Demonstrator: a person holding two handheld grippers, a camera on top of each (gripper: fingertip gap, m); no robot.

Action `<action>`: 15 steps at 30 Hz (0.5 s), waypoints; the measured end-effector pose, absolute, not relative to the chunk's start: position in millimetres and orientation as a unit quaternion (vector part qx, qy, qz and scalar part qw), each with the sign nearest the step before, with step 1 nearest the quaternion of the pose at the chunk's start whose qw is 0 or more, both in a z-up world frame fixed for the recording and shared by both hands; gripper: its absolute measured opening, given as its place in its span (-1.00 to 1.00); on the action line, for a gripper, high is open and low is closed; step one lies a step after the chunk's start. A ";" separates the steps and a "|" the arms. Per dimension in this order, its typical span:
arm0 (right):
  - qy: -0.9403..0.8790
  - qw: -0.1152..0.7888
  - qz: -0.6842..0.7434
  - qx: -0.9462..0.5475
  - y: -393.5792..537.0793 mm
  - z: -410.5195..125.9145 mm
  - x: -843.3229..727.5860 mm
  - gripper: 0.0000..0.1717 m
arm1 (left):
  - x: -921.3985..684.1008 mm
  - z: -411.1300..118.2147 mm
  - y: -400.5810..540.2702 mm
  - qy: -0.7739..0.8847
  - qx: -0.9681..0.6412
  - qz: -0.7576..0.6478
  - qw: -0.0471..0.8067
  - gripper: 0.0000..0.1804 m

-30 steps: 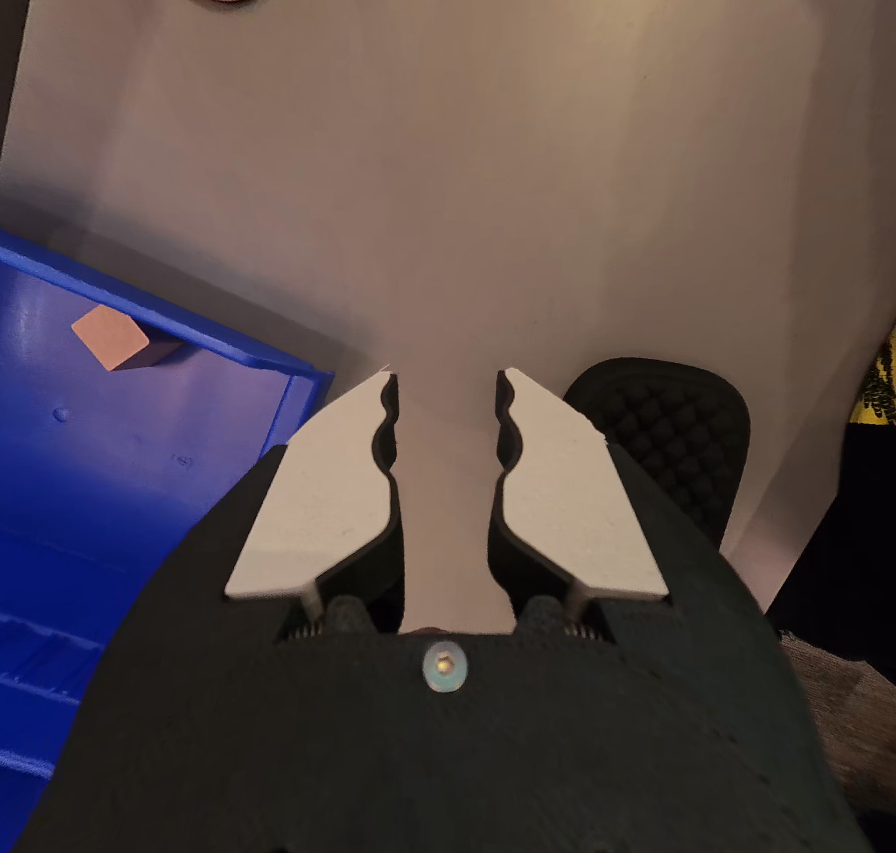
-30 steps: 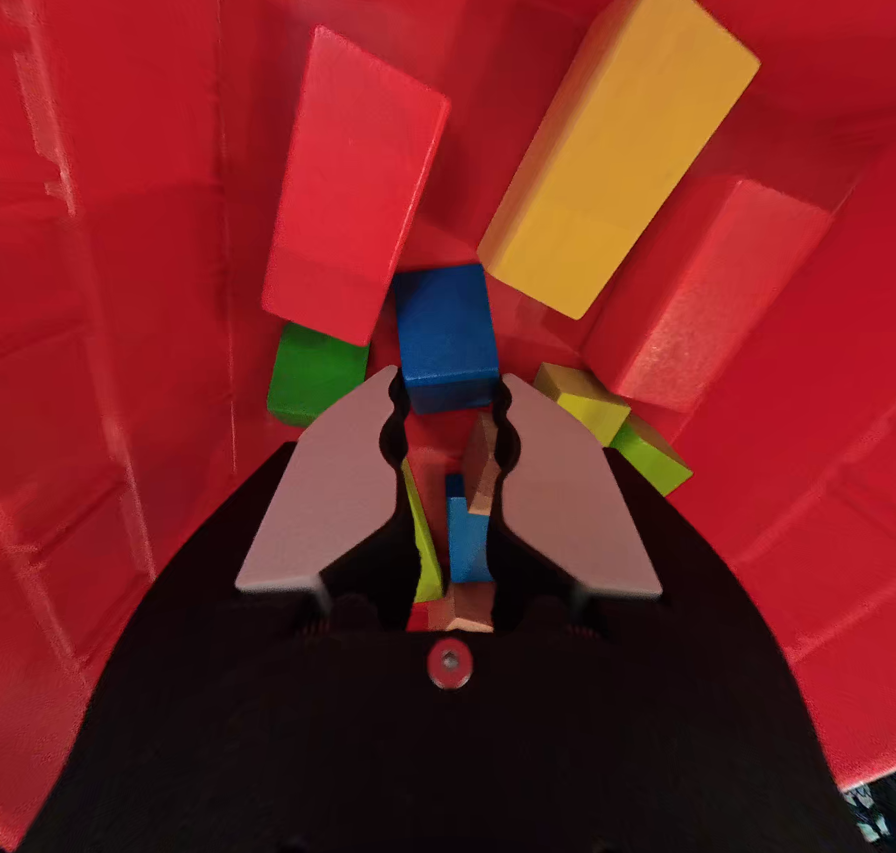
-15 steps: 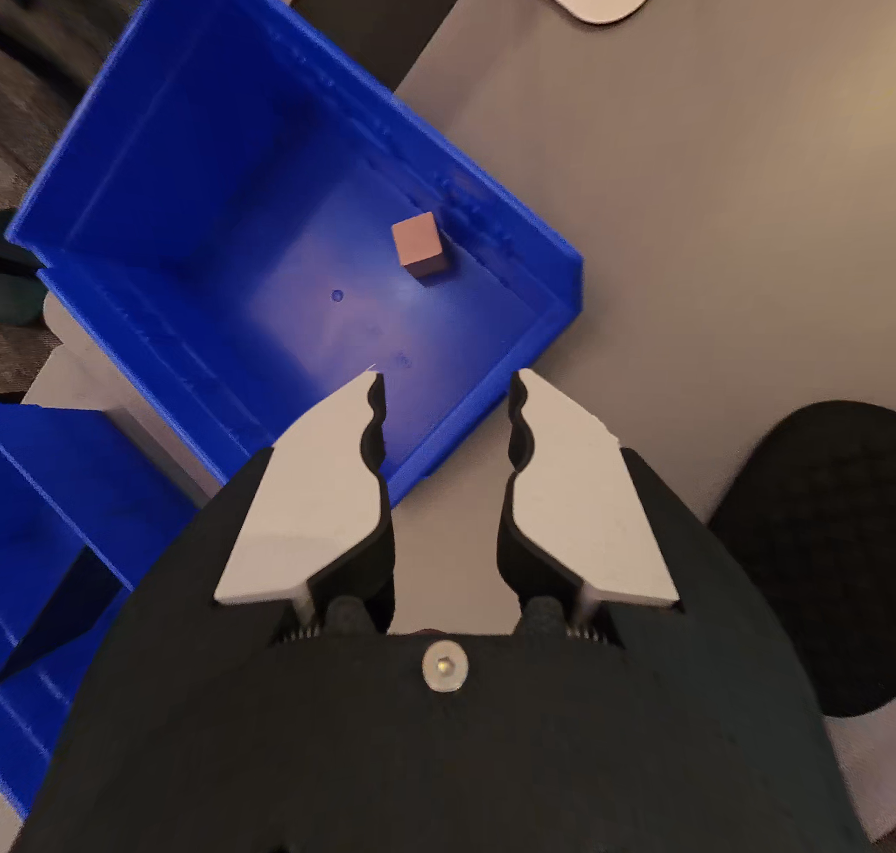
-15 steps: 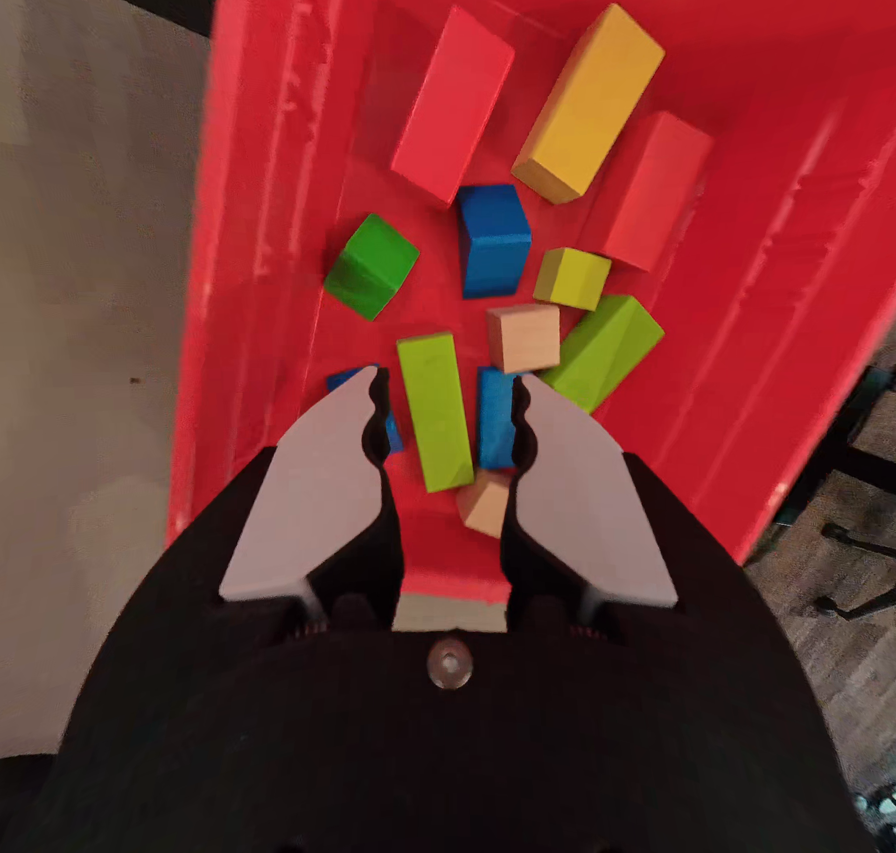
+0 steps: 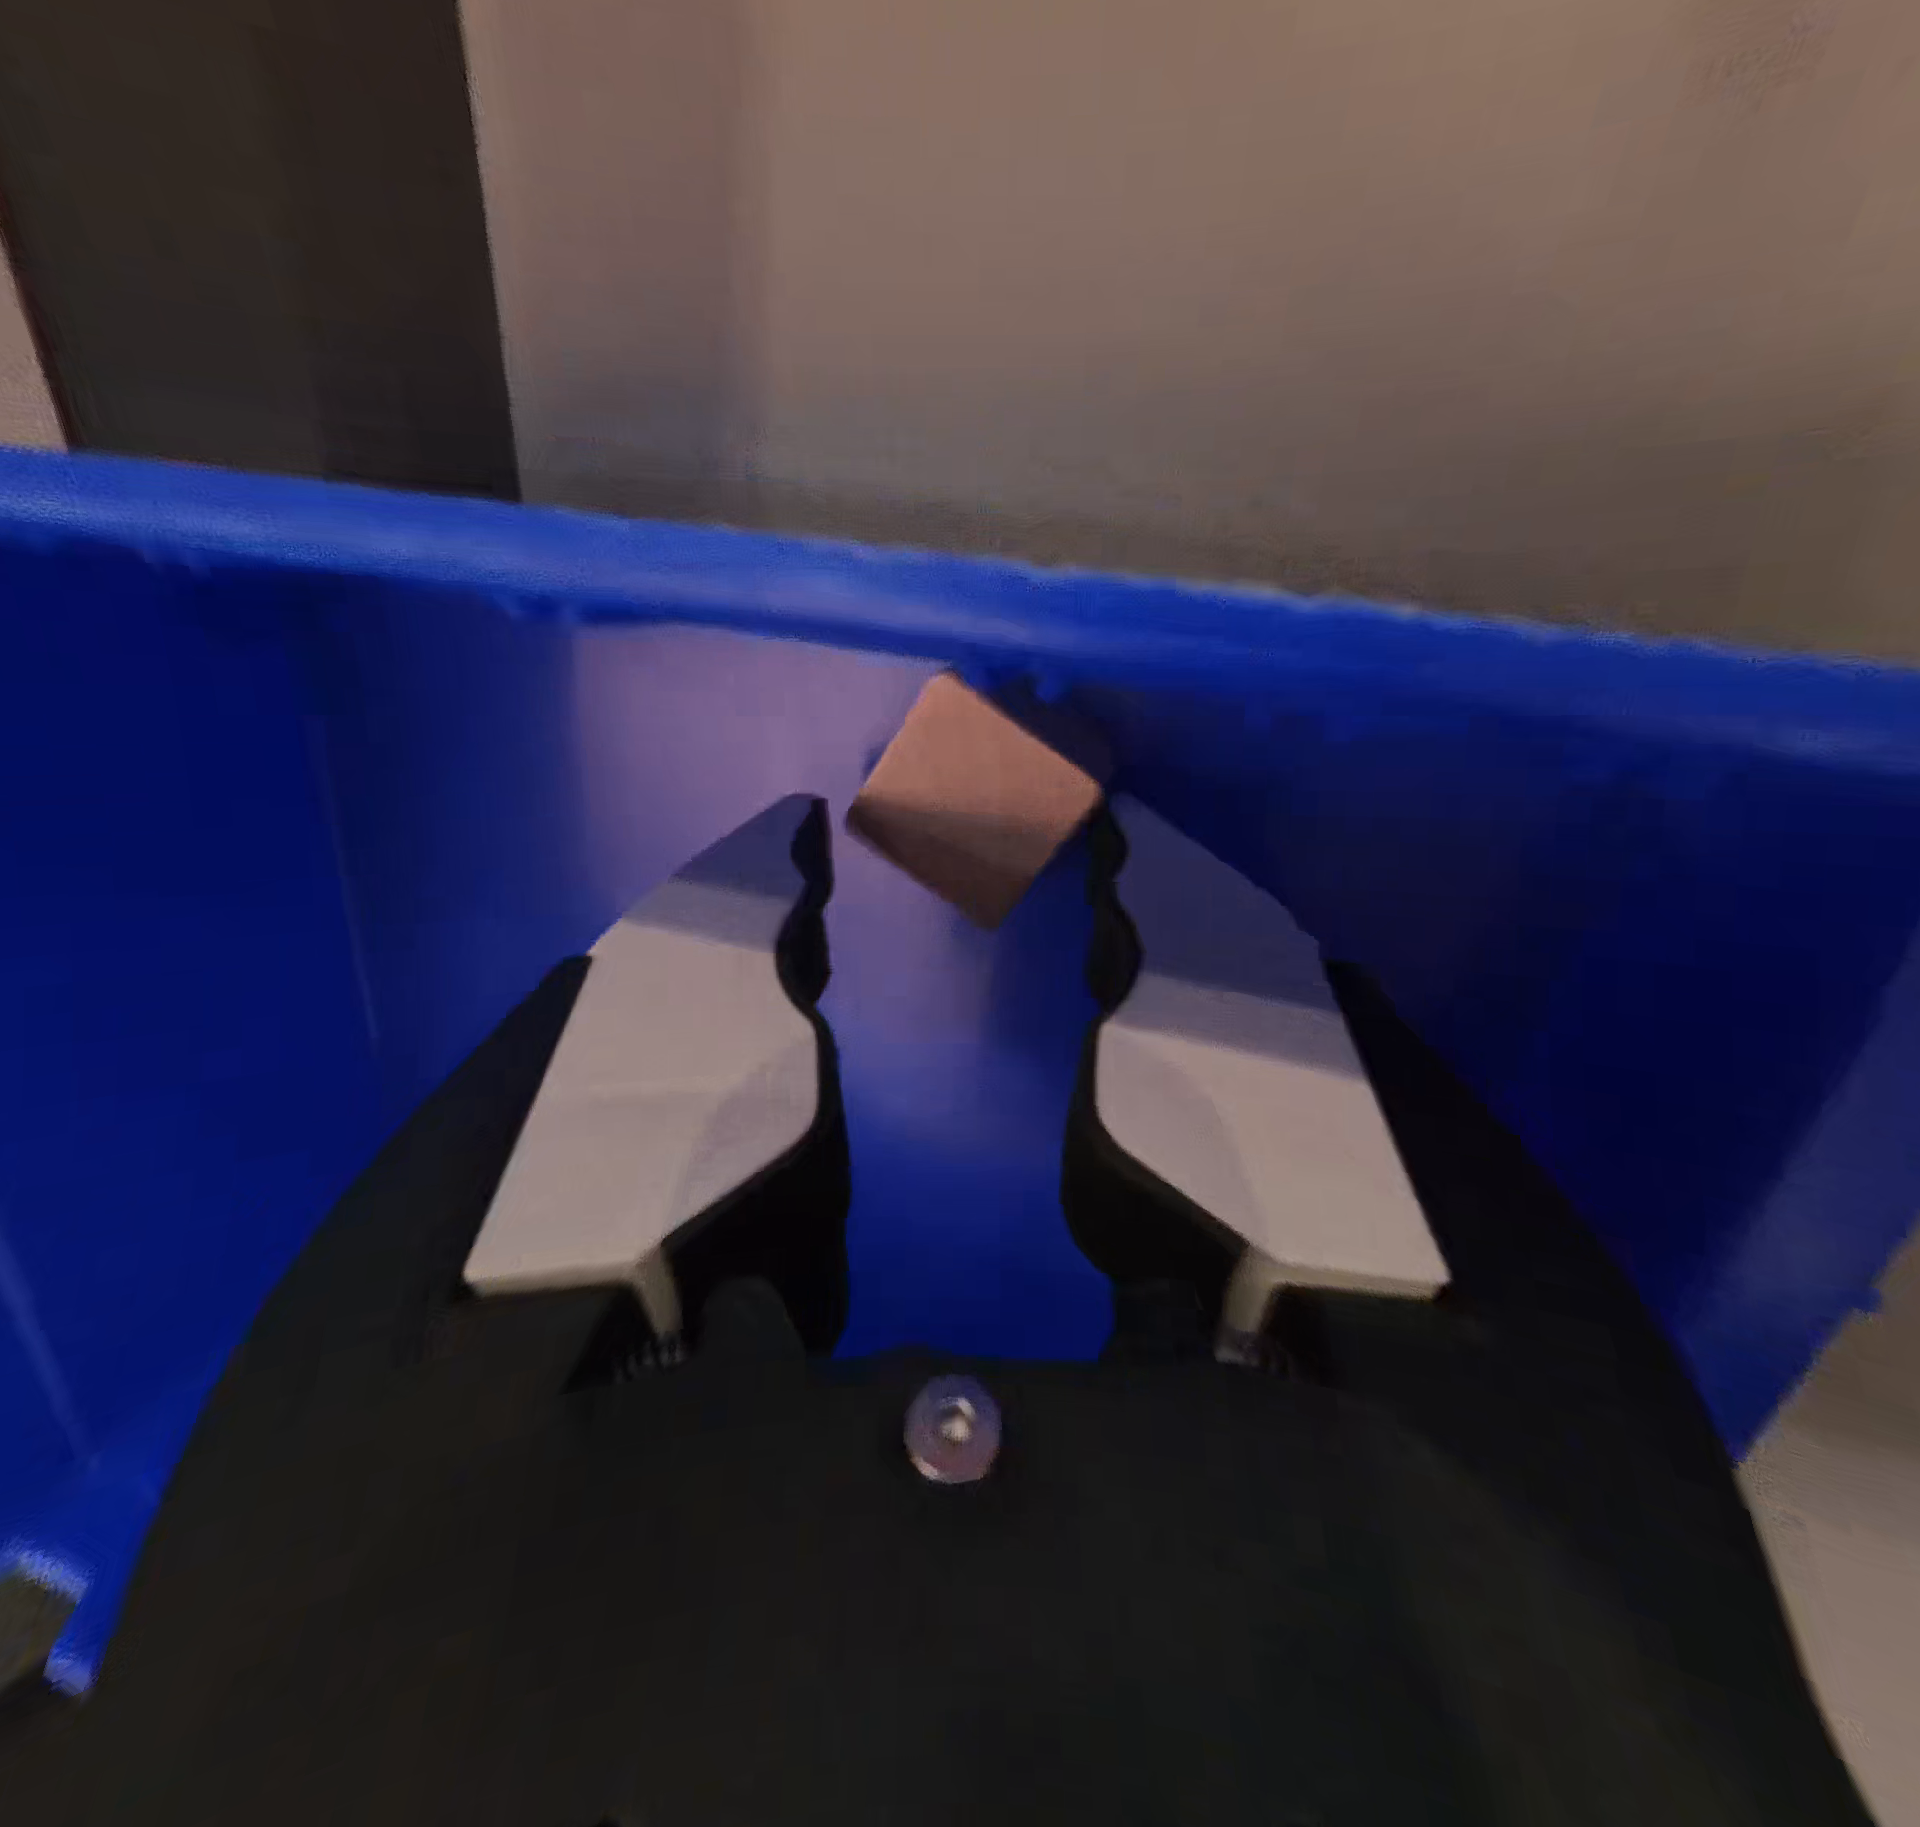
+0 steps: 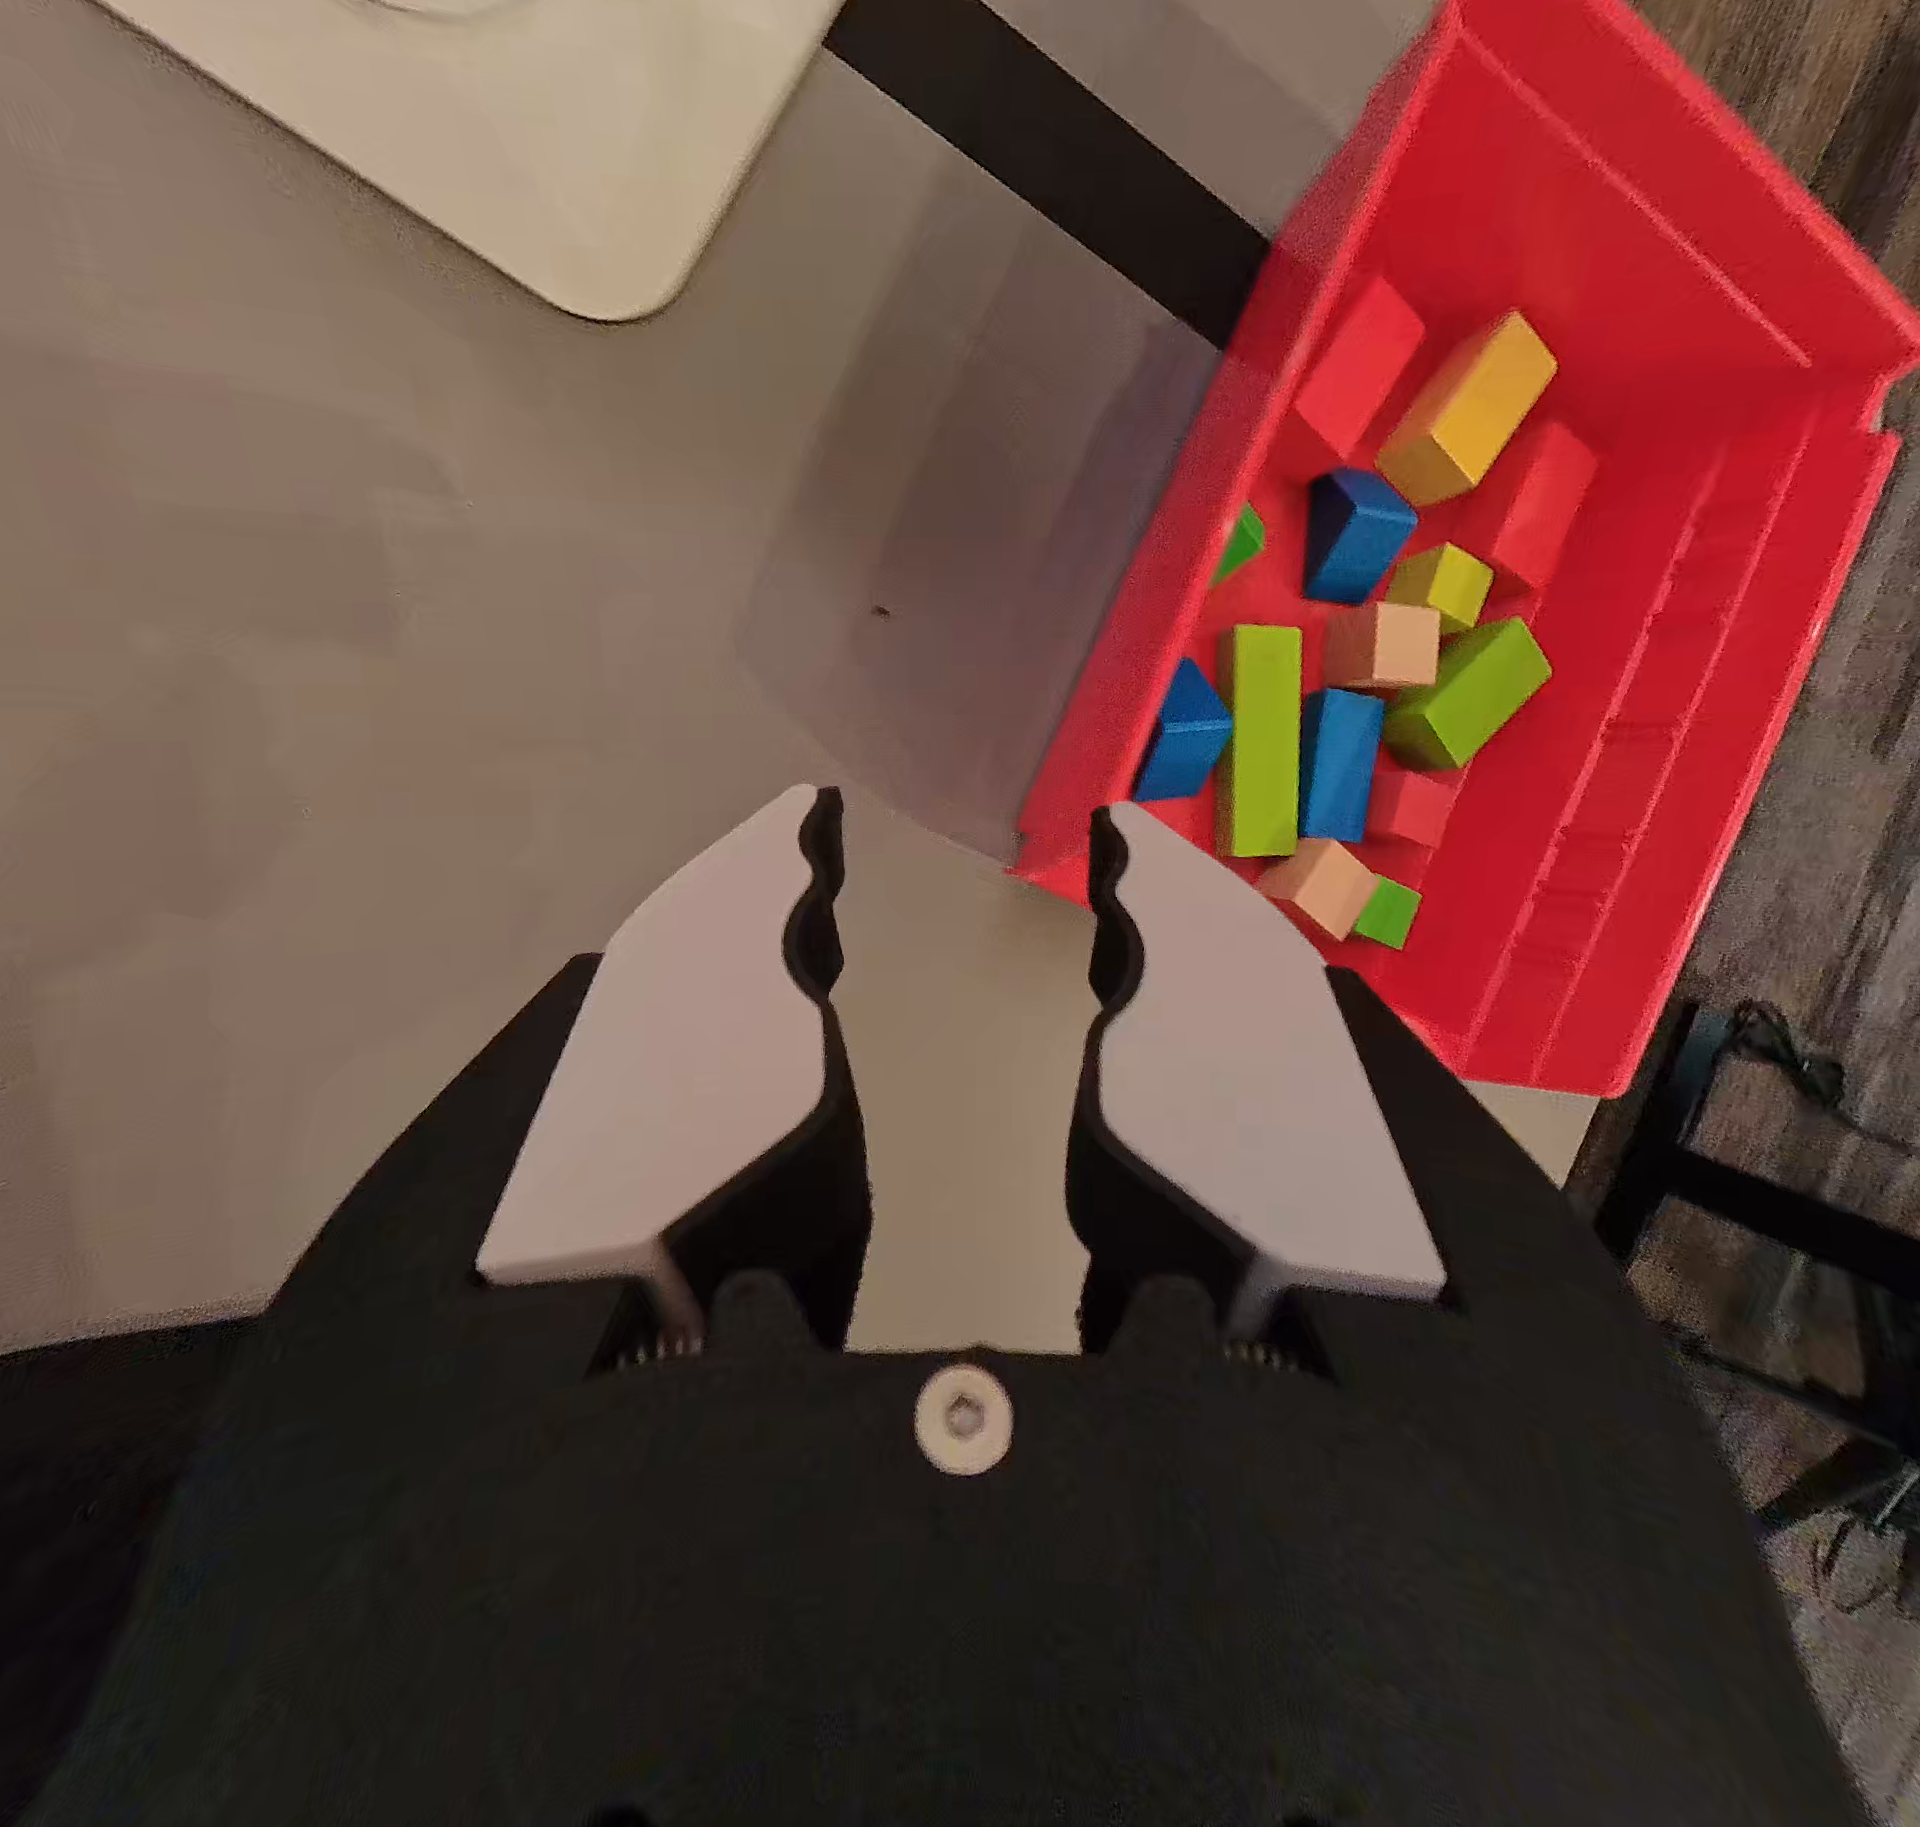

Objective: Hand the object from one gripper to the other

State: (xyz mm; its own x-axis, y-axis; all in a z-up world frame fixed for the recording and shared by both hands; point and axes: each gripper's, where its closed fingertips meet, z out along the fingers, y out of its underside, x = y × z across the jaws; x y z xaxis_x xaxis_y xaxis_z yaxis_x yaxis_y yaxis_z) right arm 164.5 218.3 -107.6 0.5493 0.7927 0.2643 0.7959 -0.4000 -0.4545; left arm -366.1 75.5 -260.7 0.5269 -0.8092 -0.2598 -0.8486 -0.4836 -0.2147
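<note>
In the left wrist view my left gripper (image 5: 958,807) is open and low inside a blue bin (image 5: 312,738). A small tan wooden cube (image 5: 971,806) lies on the bin floor against the far wall, corner toward me, just at and beyond my fingertips. The left pad stands clear of it and the right fingertip (image 5: 1110,832) is at its corner, so it is not gripped. In the right wrist view my right gripper (image 6: 961,806) is open and empty above the grey table (image 6: 416,634), just left of a red bin (image 6: 1662,686).
The red bin holds several coloured wooden blocks, among them a lime green bar (image 6: 1262,738), a blue wedge (image 6: 1184,733), a yellow block (image 6: 1470,406) and a tan cube (image 6: 1387,645). A white tray (image 6: 540,115) lies at the table's far left. Floor and cables show on the right. Some 55 cm of space lies between my two pairs of fingers.
My left gripper swung over the blue bin and dropped into it, close to the tan cube. My right gripper drew back out of the red bin with nothing in it. Both jaws widened.
</note>
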 end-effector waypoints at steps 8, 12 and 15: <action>-0.524 0.294 0.024 -0.799 172.4 -93.7 125.3 -0.49 | -363.1 -258.9 73.7 0.456 -0.878 0.036 0.139 -0.61; -0.573 0.333 0.112 -0.740 135.8 -76.9 69.7 -0.48 | -373.0 -224.3 67.9 0.368 -0.901 0.028 0.230 -0.61; -0.616 0.374 0.216 -0.659 86.0 -54.2 8.0 -0.45 | -347.0 -164.2 53.8 0.310 -0.879 -0.048 0.359 -0.61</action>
State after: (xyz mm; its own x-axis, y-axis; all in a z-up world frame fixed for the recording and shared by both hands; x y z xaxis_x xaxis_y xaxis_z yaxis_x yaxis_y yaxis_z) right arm 8.0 86.0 -54.2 0.1483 0.9734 0.1747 0.6500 0.0372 -0.7590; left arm -347.0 53.8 -164.2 0.8036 -0.5790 -0.1382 -0.5105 -0.5508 -0.6603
